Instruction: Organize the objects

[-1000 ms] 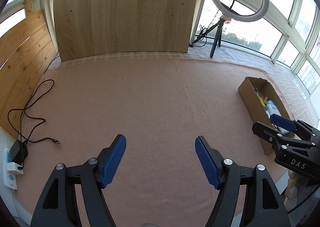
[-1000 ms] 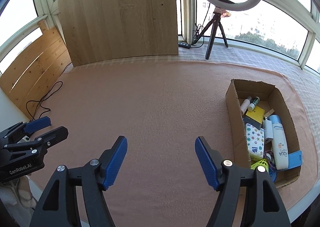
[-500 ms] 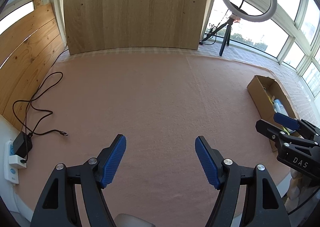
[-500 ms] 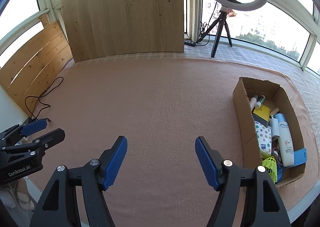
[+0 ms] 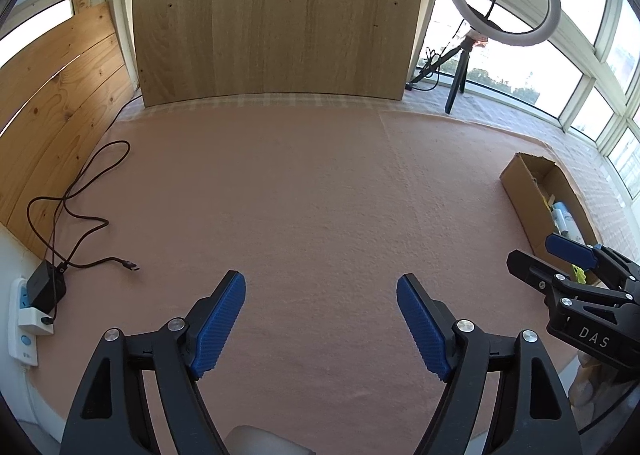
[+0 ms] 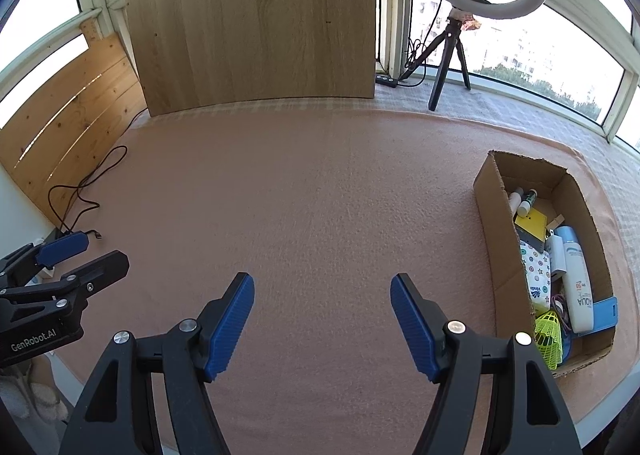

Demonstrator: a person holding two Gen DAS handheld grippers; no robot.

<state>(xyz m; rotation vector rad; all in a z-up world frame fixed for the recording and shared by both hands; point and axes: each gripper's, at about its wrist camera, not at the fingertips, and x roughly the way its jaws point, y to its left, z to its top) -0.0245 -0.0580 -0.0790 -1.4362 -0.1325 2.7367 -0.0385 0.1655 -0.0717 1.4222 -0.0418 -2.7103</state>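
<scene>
A cardboard box (image 6: 496, 231) lies at the right of the pink blanket (image 6: 320, 195). It holds a white bottle (image 6: 576, 279), a yellow-green shuttlecock (image 6: 548, 331), a patterned packet (image 6: 534, 267), a yellow card (image 6: 530, 221) and other small items. My right gripper (image 6: 322, 277) hangs open above bare blanket, left of the box. My left gripper (image 5: 320, 279) hovers further left with its jaws opening and nothing between them. Each gripper shows in the other's view: the right gripper (image 5: 540, 253) in front of the box (image 5: 520, 191), the left gripper (image 6: 100, 253) near the left edge.
A ring light on a tripod (image 6: 448, 55) stands at the back right by the windows. A tall wooden board (image 6: 256, 23) leans at the back, and wood planks line the left. A black cable (image 5: 80, 191) runs to a charger in a power strip (image 5: 44, 287).
The left gripper's jaws stand slightly wider than before. Both views have shifted a little, so the box and ring light sit further right. Nothing was picked up or set down.
</scene>
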